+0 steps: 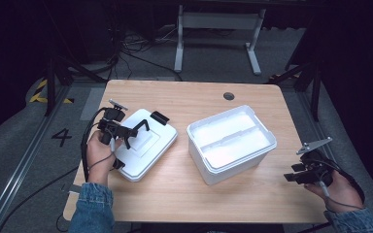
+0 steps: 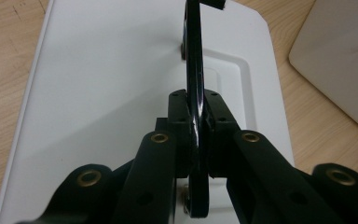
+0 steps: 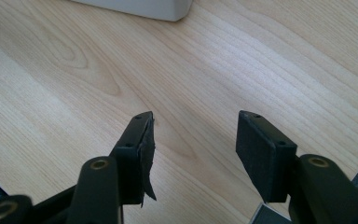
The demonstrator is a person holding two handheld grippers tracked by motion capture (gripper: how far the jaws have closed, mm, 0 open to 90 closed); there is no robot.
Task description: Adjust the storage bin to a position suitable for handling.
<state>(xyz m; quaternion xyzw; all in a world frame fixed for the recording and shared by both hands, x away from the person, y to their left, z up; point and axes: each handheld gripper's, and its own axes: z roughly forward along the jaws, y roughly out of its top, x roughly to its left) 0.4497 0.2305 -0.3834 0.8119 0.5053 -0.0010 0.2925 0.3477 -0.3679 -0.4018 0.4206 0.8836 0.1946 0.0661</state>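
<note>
A white lid (image 1: 148, 150) lies flat on the left half of the wooden table (image 1: 194, 97). Its black handle (image 1: 144, 125) stands up from its top. My left gripper (image 1: 128, 133) is shut on that handle. In the left gripper view the jaws of the left gripper (image 2: 196, 109) pinch the thin black handle (image 2: 194, 60) over the lid (image 2: 98, 84). An open white box (image 1: 230, 143) stands at the table's centre right. My right gripper (image 1: 294, 174) hovers near the table's right edge, open. Between the jaws of the right gripper (image 3: 193, 135) I see bare wood.
A round cable hole (image 1: 228, 96) sits in the table's far edge. A corner of the box (image 2: 340, 56) lies right of the lid, and its base (image 3: 140, 7) shows ahead of my right gripper. Behind the table are a white desk frame (image 1: 218, 34) and cables on the floor.
</note>
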